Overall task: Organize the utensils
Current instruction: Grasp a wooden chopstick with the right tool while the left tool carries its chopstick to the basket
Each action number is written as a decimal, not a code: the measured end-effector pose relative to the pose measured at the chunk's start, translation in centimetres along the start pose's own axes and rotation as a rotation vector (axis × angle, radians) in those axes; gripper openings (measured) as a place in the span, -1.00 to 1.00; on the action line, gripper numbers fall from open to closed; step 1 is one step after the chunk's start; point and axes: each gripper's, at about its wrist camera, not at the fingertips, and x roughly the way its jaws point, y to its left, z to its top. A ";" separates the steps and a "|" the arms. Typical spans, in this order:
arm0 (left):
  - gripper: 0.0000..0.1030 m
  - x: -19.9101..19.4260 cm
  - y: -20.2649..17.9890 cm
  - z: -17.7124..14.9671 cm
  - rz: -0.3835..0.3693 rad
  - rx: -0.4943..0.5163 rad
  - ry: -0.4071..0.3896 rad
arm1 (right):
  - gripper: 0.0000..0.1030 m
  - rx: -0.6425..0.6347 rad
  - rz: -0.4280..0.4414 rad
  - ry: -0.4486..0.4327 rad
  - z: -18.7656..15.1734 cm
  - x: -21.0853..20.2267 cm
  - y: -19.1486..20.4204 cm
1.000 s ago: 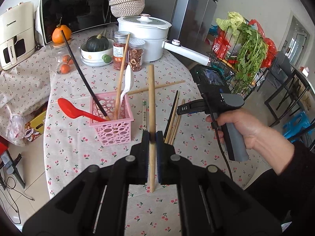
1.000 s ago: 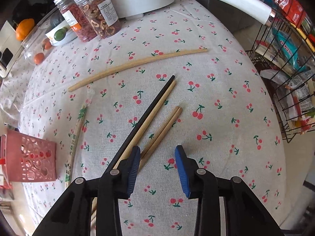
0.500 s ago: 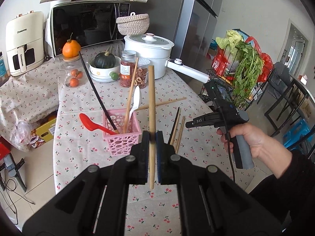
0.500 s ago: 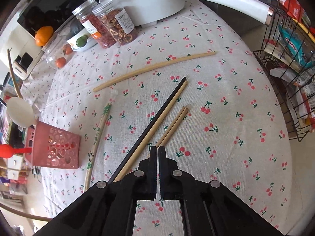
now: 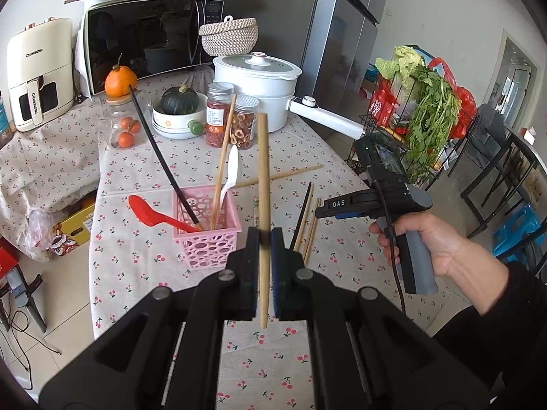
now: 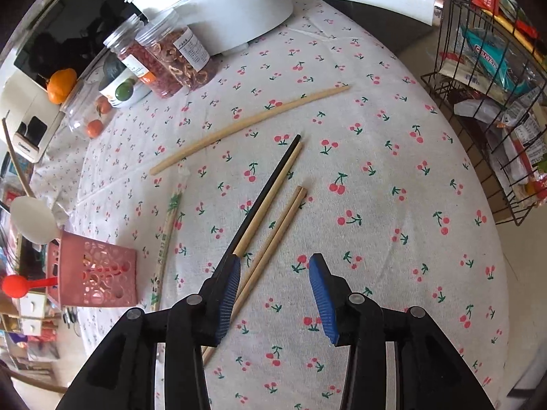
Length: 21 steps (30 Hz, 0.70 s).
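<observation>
Chopsticks [image 6: 273,235] lie lengthwise under the right claw [image 6: 275,294], nearest its left finger; jaws opening, empty. Left claw [image 5: 265,266] pinches a wooden stick [image 5: 262,184] upright beside the basket [image 5: 208,229].

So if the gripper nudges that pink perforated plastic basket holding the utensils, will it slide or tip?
The pink perforated plastic basket probably tips easily: it looks thin and light, and the long black chopstick and wooden chopstick lean well above its rim. It may also slide, since it stands loose on the cherry-print tablecloth.

White pot [image 5: 257,89], two jars [image 5: 231,116], microwave [image 5: 147,37], wire rack [image 6: 492,109].
</observation>
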 end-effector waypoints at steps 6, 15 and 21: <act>-0.86 0.3 0.7 -0.1 0.004 -0.011 0.016 | -0.51 -0.094 -0.153 0.001 0.5 2.5 2.4; -0.86 -0.9 1.3 0.5 0.002 -0.027 -0.023 | -0.86 -0.060 -0.005 -0.008 -0.1 0.5 0.5; -0.86 -3.9 1.6 1.7 0.012 -0.047 -0.158 | -0.87 -0.125 0.094 -0.196 -1.6 -6.7 1.6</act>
